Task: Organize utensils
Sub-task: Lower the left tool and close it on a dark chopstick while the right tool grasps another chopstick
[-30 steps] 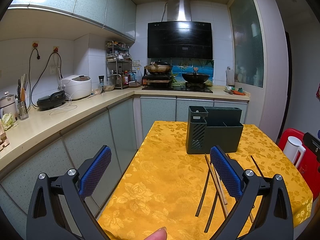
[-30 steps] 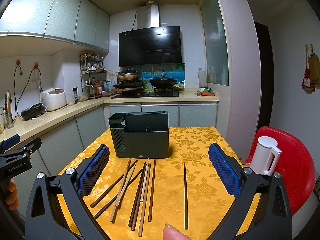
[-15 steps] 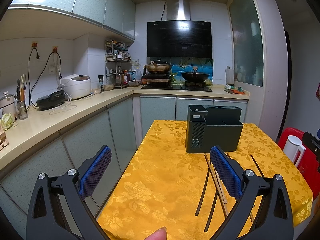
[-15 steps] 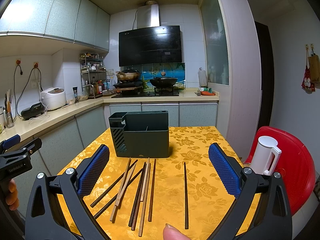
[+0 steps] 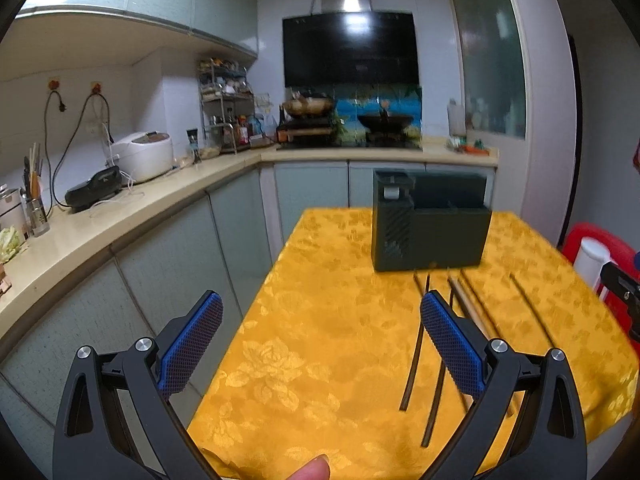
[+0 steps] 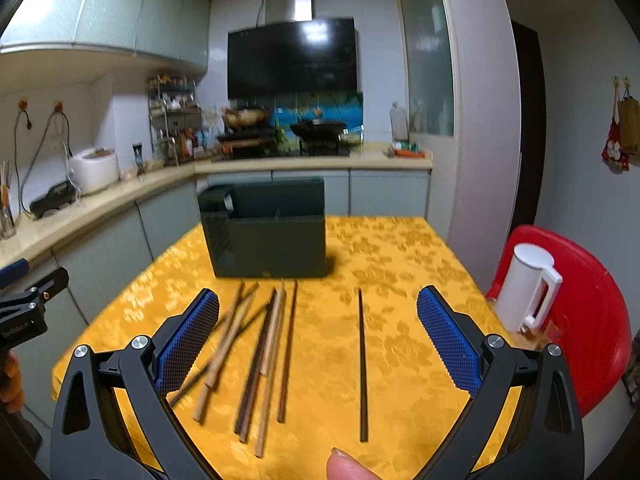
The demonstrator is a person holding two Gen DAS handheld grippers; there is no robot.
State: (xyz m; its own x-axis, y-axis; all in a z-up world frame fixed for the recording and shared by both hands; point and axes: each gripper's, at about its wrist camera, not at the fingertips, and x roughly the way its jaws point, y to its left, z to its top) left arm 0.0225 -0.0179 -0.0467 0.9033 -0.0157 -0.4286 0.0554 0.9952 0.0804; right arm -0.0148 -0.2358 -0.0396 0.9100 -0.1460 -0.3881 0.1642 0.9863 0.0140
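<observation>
— What are our tongs holding?

— Nothing. We see the left gripper [image 5: 320,334] and the right gripper [image 6: 318,326] both spread wide above the yellow table [image 6: 404,248].

— And the chopsticks?

— The bunch of chopsticks [image 6: 256,344] lies loose near the front edge; one dark chopstick [image 6: 362,364] sits apart. The green holder [image 6: 268,234] stands behind them, towards the far edge.

Tiled kitchen [image 6: 120,112], pale cabinets [image 6: 108,20], black hood [image 6: 292,56]

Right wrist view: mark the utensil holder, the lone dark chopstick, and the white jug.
utensil holder [image 6: 276,246], right wrist view, front wall.
lone dark chopstick [image 6: 362,364], right wrist view, mid-shaft.
white jug [image 6: 522,286], right wrist view, body side.
</observation>
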